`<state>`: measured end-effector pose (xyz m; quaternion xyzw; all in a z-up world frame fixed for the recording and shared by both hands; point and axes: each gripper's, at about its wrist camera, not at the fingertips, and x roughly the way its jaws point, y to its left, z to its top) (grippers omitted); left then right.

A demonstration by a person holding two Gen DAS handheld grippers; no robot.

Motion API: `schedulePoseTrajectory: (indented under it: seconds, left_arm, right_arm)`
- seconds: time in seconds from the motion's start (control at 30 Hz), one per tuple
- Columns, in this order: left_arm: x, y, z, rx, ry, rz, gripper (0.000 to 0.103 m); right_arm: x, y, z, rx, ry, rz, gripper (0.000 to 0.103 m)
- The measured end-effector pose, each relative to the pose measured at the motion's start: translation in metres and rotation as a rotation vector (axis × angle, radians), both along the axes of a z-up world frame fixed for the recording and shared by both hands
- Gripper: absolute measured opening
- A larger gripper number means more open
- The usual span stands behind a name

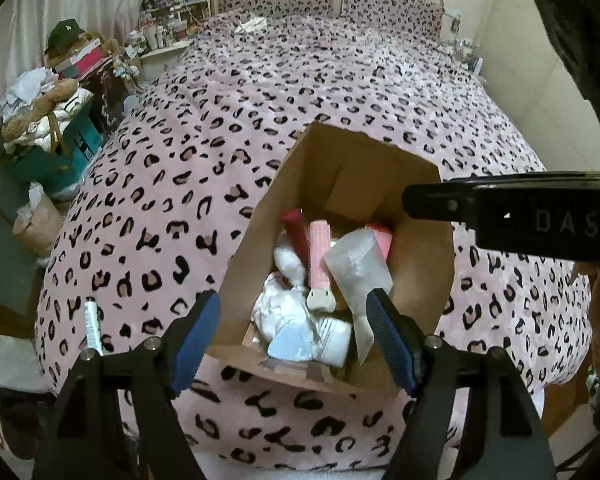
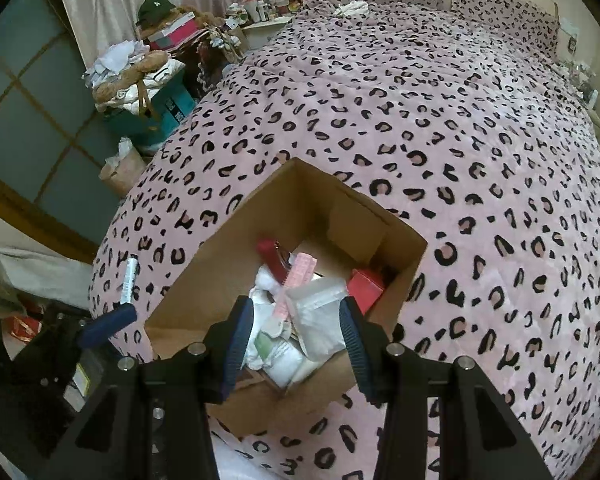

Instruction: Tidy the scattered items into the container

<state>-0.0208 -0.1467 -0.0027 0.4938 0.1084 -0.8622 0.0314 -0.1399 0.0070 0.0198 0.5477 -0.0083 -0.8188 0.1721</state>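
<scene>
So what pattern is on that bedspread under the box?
The bedspread is pink with black leopard-style spots, clearest in the right wrist view.

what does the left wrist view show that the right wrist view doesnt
Only the left wrist view shows the right gripper's black body from the side, over the box's right edge.

Only the right wrist view shows the sliding door at left and a blue pad of the left gripper.

Both show the cardboard box of items on the leopard blanket, and a white tube lying outside it.
</scene>
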Motion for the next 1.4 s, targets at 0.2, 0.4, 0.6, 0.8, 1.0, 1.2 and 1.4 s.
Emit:
schedulePoseTrajectory:
  seconds: [0.2,0.4,0.6,0.8,1.0,1.2,1.4]
  left_arm:
    - [0.002,0.001,0.007,-0.024,-0.058,-0.017,0.083]
    - [0.001,0.005,0.01,-0.019,-0.117,-0.031,0.084]
    - [-0.002,0.011,0.008,-0.006,-0.183,-0.033,0.085]
    - [0.003,0.018,0.017,0.001,-0.178,-0.038,0.085]
    - [0.007,0.026,0.027,-0.007,-0.164,-0.046,0.086]
    - [0.01,0.03,0.028,-0.011,-0.164,-0.045,0.09]
    - [0.013,0.025,0.023,-0.012,-0.173,-0.029,0.09]
  right_arm:
    - [0.01,0.003,-0.001,0.063,-0.003,-0.003,0.046]
    - [0.023,0.004,-0.002,0.089,-0.034,-0.001,0.046]
    - [0.034,0.008,0.002,0.121,-0.02,-0.01,0.048]
    - [0.041,0.016,0.005,0.147,-0.014,-0.037,0.05]
    - [0.054,0.022,0.008,0.176,0.012,-0.055,0.054]
    - [0.061,0.028,0.01,0.199,0.034,-0.076,0.054]
    - [0.064,0.032,0.009,0.223,0.045,-0.091,0.054]
